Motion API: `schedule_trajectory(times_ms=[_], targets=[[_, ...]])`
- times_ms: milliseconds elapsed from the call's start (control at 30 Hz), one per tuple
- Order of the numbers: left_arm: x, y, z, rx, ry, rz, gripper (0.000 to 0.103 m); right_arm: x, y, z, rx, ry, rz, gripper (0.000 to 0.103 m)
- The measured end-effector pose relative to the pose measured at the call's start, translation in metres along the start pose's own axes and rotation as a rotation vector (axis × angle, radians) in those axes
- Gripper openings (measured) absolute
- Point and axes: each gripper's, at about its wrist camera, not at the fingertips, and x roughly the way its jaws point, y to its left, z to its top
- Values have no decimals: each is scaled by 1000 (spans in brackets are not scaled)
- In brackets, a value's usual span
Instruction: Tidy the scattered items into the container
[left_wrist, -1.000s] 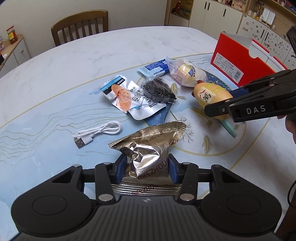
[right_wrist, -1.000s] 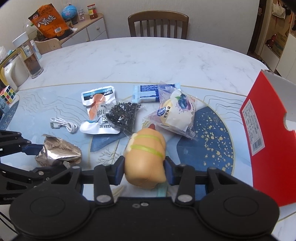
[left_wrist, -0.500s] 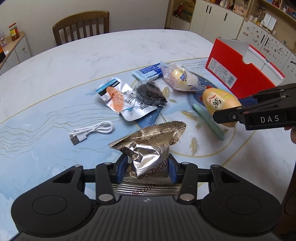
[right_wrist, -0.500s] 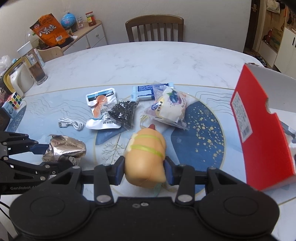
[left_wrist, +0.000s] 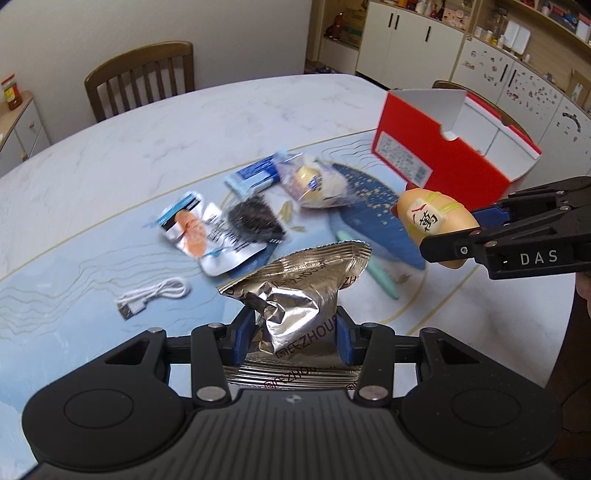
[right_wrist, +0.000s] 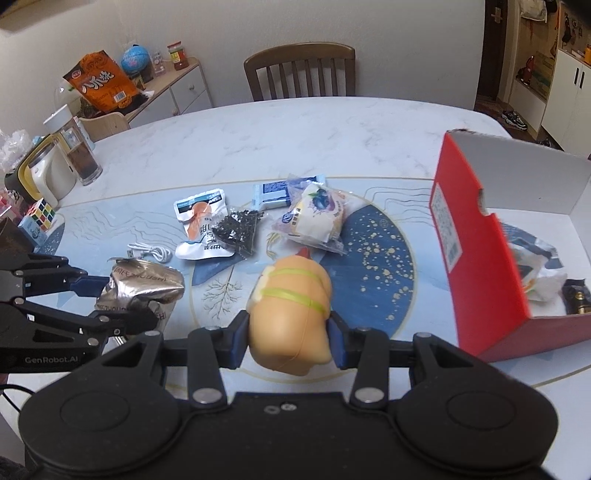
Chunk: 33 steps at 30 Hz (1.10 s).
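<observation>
My left gripper (left_wrist: 295, 332) is shut on a crumpled silver foil snack bag (left_wrist: 299, 291) and holds it above the table; it also shows in the right wrist view (right_wrist: 138, 291). My right gripper (right_wrist: 290, 332) is shut on a tan squishy toy with green bands (right_wrist: 291, 306), seen in the left wrist view (left_wrist: 436, 221) to the right. The red open box (right_wrist: 480, 258) stands at the right with wrapped items inside. On the table lie a white USB cable (left_wrist: 155, 299), an orange-print pouch (left_wrist: 207, 236), a black-bits bag (left_wrist: 255, 221), a blue packet (left_wrist: 255, 177) and a wrapped bun (left_wrist: 317, 182).
A teal stick (left_wrist: 380, 273) lies on the mat below the toy. A wooden chair (right_wrist: 299, 70) stands at the far side. A glass jar (right_wrist: 79, 151), kettle (right_wrist: 40, 177) and puzzle cube (right_wrist: 40, 214) sit at the left table edge.
Both grippers have risen with their loads. The right gripper and toy have moved toward the red box, whose inside now shows.
</observation>
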Motion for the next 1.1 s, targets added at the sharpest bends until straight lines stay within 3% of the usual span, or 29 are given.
schedule_trajectory(times_ms=[367,1100], targets=[[-5,-33,30,43,-34,-30,44,-35,-30,3,0,-37,-14,43],[27,-120,89,109,-43,-111,44,-77,-135,9,25,-66,-75,43]])
